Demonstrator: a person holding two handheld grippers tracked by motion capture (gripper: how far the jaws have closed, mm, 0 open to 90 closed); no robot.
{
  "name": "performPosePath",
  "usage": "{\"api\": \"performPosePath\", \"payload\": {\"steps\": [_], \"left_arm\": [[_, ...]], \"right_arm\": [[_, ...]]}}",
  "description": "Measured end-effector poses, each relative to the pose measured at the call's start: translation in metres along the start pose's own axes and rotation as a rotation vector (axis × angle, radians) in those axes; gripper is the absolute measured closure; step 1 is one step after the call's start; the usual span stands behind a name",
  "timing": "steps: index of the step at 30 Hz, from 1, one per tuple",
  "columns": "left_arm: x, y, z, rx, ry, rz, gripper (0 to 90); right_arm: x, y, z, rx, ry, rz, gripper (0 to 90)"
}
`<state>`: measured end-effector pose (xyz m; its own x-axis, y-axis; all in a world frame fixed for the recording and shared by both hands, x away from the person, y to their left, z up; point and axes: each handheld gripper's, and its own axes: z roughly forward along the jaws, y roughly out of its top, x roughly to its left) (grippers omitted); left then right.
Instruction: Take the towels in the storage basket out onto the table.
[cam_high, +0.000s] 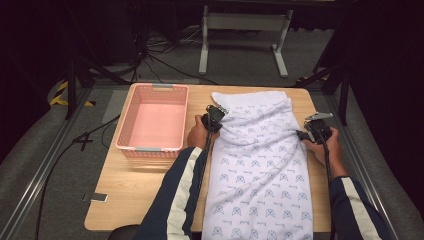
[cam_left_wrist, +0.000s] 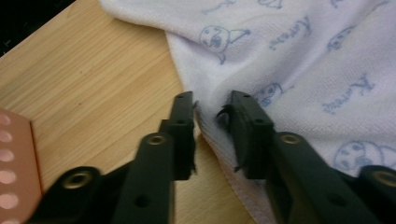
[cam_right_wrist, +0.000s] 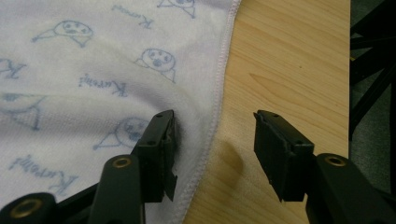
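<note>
A white towel (cam_high: 260, 165) printed with small blue figures lies lengthwise on the wooden table (cam_high: 145, 190), its near end hanging over the front edge. My left gripper (cam_high: 218, 125) is at the towel's left edge, where the cloth is rucked up. In the left gripper view the towel's (cam_left_wrist: 303, 60) hemmed edge sits between the narrowly parted jaws of my left gripper (cam_left_wrist: 212, 105), with a sliver of wood showing beside it. My right gripper (cam_high: 302, 135) is at the right edge. In its own view the right gripper (cam_right_wrist: 215, 121) stands open astride the hem of the towel (cam_right_wrist: 70, 60).
A pink perforated basket (cam_high: 152, 87) with nothing in it stands on the table's left half, close to my left hand; its corner (cam_left_wrist: 16, 158) appears in the left gripper view. Bare wood lies in front of it. A narrow strip of table runs right of the towel.
</note>
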<state>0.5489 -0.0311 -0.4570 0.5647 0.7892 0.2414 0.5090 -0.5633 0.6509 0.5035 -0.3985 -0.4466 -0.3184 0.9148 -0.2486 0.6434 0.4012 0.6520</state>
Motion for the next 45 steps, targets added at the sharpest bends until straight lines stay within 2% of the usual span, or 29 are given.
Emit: {"api": "performPosePath", "payload": {"steps": [2,5,7,8,9,11,12,14,15,17,18,20,21,22,23,25,28,31,35,36,37,38,39,40,41,42,43,44,45], "left_arm": [[-0.004,0.000,-0.010,-0.016,-0.029,0.025,65.1],[-0.016,-0.002,-0.036,-0.073,-0.112,0.058,62.0],[-0.028,-0.010,-0.055,-0.108,-0.202,0.095,61.0],[-0.035,-0.015,-0.065,-0.107,-0.229,0.142,61.2],[-0.042,-0.022,-0.074,-0.106,-0.255,0.180,61.5],[-0.054,-0.038,-0.087,-0.103,-0.328,0.216,66.5],[-0.058,-0.046,-0.093,-0.107,-0.347,0.227,66.7],[-0.065,-0.060,-0.100,-0.073,-0.369,0.264,69.2],[-0.068,-0.067,-0.102,-0.064,-0.362,0.275,69.6],[-0.071,-0.078,-0.103,-0.031,-0.299,0.326,73.7],[-0.070,-0.083,-0.101,-0.025,-0.288,0.336,75.7],[-0.063,-0.084,-0.099,-0.014,-0.266,0.312,81.6],[-0.061,-0.083,-0.098,0.003,-0.209,0.330,83.3],[-0.059,-0.082,-0.096,0.004,-0.186,0.332,84.6],[-0.057,-0.082,-0.093,-0.002,-0.181,0.309,85.5],[-0.052,-0.076,-0.087,0.034,-0.112,0.311,87.4],[-0.047,-0.068,-0.078,0.052,-0.057,0.286,88.6],[-0.041,-0.062,-0.071,0.055,-0.062,0.232,87.9],[-0.037,-0.060,-0.072,0.045,-0.097,0.191,75.1],[-0.037,-0.063,-0.081,-0.009,-0.189,0.172,71.7],[-0.038,-0.065,-0.088,-0.044,-0.242,0.188,68.7],[-0.042,-0.067,-0.096,-0.059,-0.259,0.209,66.8],[-0.045,-0.070,-0.104,-0.089,-0.303,0.230,63.4],[-0.049,-0.075,-0.112,-0.126,-0.393,0.243,59.8],[-0.049,-0.075,-0.112,-0.126,-0.393,0.243,56.2],[-0.063,-0.086,-0.126,-0.133,-0.481,0.294,53.3],[-0.063,-0.086,-0.126,-0.133,-0.481,0.294,50.4],[-0.074,-0.095,-0.133,-0.119,-0.576,0.315,48.9],[-0.080,-0.100,-0.136,-0.111,-0.609,0.336,47.7]], "right_arm": [[0.001,-0.002,-0.004,0.006,0.028,0.000,44.4],[0.004,-0.013,-0.019,-0.019,0.080,-0.019,44.4],[0.005,-0.021,-0.034,-0.034,0.117,-0.028,45.9],[0.005,-0.025,-0.041,-0.045,0.155,-0.021,46.6],[0.007,-0.029,-0.046,-0.032,0.166,-0.048,45.9],[0.012,-0.038,-0.055,-0.007,0.158,-0.096,45.9],[0.012,-0.043,-0.058,-0.006,0.176,-0.101,45.9],[0.013,-0.050,-0.065,-0.015,0.220,-0.087,46.6],[0.016,-0.052,-0.067,-0.013,0.235,-0.101,46.1],[0.022,-0.054,-0.068,-0.005,0.250,-0.136,45.7],[0.025,-0.054,-0.067,0.000,0.259,-0.147,45.7],[0.030,-0.052,-0.062,0.006,0.246,-0.162,45.4],[0.031,-0.050,-0.060,0.006,0.244,-0.153,45.2],[0.032,-0.047,-0.057,0.007,0.232,-0.144,45.1],[0.033,-0.044,-0.056,0.009,0.221,-0.147,45.0],[0.039,-0.037,-0.051,0.005,0.174,-0.166,45.5],[0.048,-0.026,-0.044,0.010,0.137,-0.199,45.7],[0.051,-0.019,-0.039,0.010,0.130,-0.187,45.1],[0.043,-0.019,-0.037,0.010,0.176,-0.127,40.5],[0.040,-0.023,-0.043,-0.007,0.219,-0.126,41.5],[0.038,-0.025,-0.048,-0.021,0.235,-0.123,42.2],[0.035,-0.029,-0.057,-0.039,0.261,-0.126,44.2],[0.034,-0.034,-0.066,-0.056,0.309,-0.133,45.7],[0.034,-0.039,-0.077,-0.076,0.354,-0.149,46.2],[0.034,-0.039,-0.077,-0.076,0.354,-0.149,46.2],[0.038,-0.054,-0.099,-0.087,0.439,-0.187,51.1],[0.042,-0.061,-0.107,-0.078,0.454,-0.229,51.4],[0.047,-0.070,-0.115,-0.064,0.467,-0.255,51.9],[0.050,-0.076,-0.119,-0.054,0.502,-0.266,51.3]]}}
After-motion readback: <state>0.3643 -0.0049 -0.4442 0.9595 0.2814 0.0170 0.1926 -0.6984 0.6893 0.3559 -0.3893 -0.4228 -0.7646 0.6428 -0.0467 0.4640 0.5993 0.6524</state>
